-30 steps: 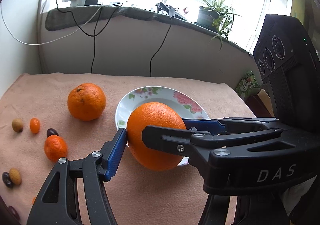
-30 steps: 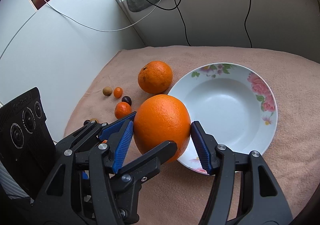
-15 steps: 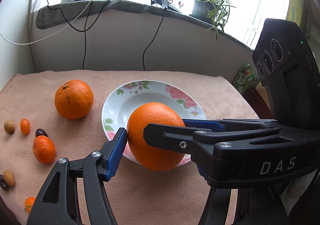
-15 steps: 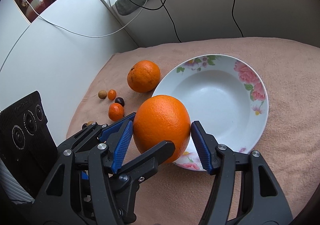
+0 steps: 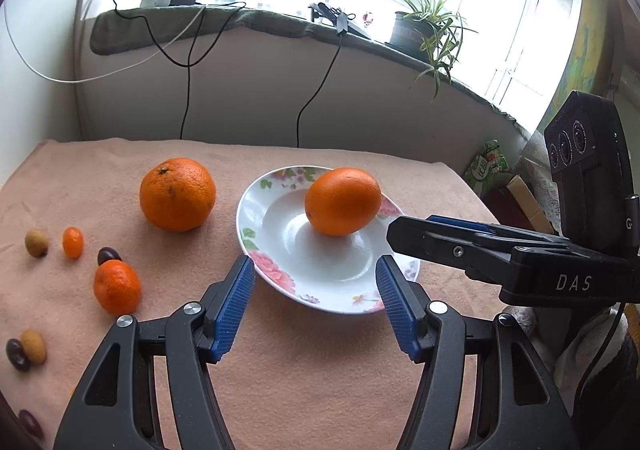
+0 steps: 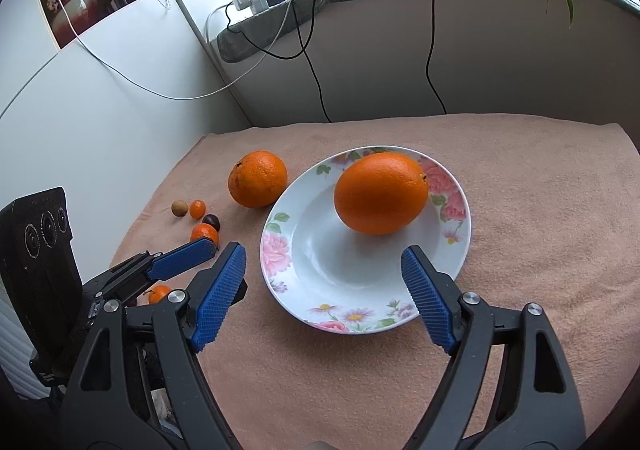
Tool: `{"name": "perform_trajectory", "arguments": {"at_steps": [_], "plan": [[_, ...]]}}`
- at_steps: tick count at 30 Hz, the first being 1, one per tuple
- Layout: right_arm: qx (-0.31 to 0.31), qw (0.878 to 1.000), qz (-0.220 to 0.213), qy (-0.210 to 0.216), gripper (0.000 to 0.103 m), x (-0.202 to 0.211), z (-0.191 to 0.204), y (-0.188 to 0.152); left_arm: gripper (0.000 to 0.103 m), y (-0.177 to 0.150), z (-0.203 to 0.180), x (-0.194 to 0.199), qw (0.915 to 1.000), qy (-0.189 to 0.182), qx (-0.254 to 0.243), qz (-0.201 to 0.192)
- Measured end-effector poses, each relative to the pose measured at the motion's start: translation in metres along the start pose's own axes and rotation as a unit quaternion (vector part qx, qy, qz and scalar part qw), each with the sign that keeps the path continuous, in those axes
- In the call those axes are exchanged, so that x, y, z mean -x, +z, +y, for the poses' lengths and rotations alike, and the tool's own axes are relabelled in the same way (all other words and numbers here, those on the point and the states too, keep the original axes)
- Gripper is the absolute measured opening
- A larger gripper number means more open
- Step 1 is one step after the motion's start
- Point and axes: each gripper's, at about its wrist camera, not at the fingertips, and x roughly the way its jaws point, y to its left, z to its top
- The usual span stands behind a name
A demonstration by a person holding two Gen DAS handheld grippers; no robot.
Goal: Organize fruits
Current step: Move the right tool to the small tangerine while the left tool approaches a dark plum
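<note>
While angled down, right gripper (image 6: 322,282) jaws opening, empty, orange (image 6: 381,193) seemingly resting in plate (image 6: 276,250).

Oranges, floral plate, peach cloth

Plate (image 6: 456,246): white w/ pink flowers & green leaves on rim. Orange in plate (image 6: 380,192): smooth bright orange; 2nd orange (image 6: 258,184) on cloth: same hue, duller, speckled. Cloth (image 6: 540,250): plain peach-pink. Sm. fruits: mandarin (image 5: 117,286) orange, kumquat (image 5: 73,242) orange, longan (image 5: 36,243) tan, dark maroon date (image 5: 107,255). Gripper pads (image 6: 218,300): blue, ribbed; frames black. Sill cover (image 5: 248,20): grey-green.
</note>
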Motion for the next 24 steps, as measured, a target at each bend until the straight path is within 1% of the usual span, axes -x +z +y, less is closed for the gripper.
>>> {"name": "perform_trajectory", "arguments": {"at_steps": [3,9,13,21,24], "plan": [[-0.003,1.000,-0.011,-0.009,0.083,0.004,-0.002,-0.005,0.063,-0.004,0.005,0.006,1.0000,0.010,0.002,0.000],[-0.006,1.000,-0.021,-0.011,0.083,0.010,-0.001,-0.013,0.063,-0.012,0.017,0.020,0.9995,0.030,0.012,-0.001],[0.008,1.000,-0.027,-0.013,0.083,0.011,0.008,-0.015,0.063,-0.018,0.028,0.030,0.9989,0.043,0.021,-0.004],[0.047,0.999,-0.003,-0.004,0.083,0.001,0.036,-0.025,0.063,-0.034,0.055,0.059,0.9955,0.084,0.040,-0.016],[0.055,0.998,0.000,0.006,0.083,-0.002,0.046,-0.030,0.063,-0.041,0.066,0.070,0.9936,0.100,0.049,-0.019]]}}
